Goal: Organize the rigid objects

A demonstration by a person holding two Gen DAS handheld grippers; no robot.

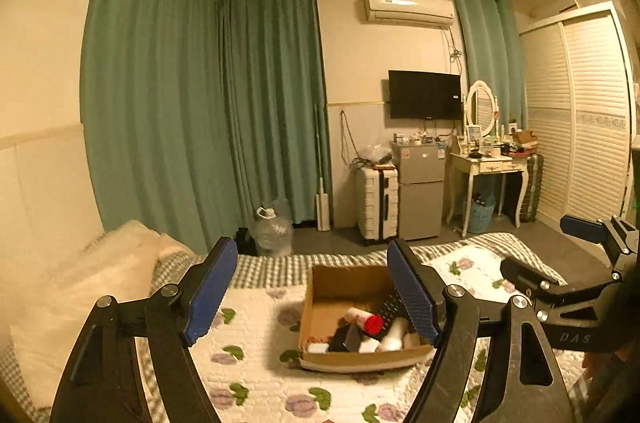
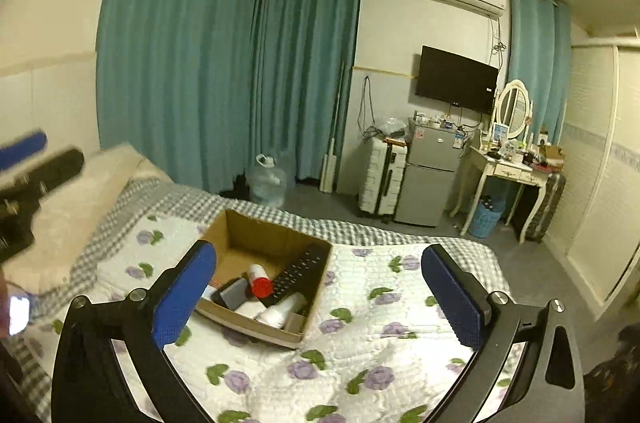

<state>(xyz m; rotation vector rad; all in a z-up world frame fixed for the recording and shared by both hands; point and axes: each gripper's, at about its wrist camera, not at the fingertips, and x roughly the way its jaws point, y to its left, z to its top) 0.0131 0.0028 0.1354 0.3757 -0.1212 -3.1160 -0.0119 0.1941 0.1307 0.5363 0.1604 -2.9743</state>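
Note:
An open cardboard box (image 1: 316,307) sits on the flowered quilt, also in the right wrist view (image 2: 240,235). In it lie a black remote (image 2: 298,273), a white bottle with a red cap (image 2: 259,281), a dark flat case (image 2: 232,297) and white bottles (image 2: 280,313). My left gripper (image 1: 312,293) is open and empty, raised above the bed with the box between its fingers in view. My right gripper (image 2: 320,297) is open and empty, above the quilt just right of the box. The right gripper also shows at the left wrist view's right edge (image 1: 560,255).
The bed has a flowered quilt (image 2: 360,343) and a pillow (image 2: 72,207) at the left. Beyond the bed stand a water jug (image 2: 266,185), a white suitcase (image 2: 380,183), a small fridge (image 2: 428,175), a dressing table (image 2: 508,175) and a wardrobe (image 1: 580,119).

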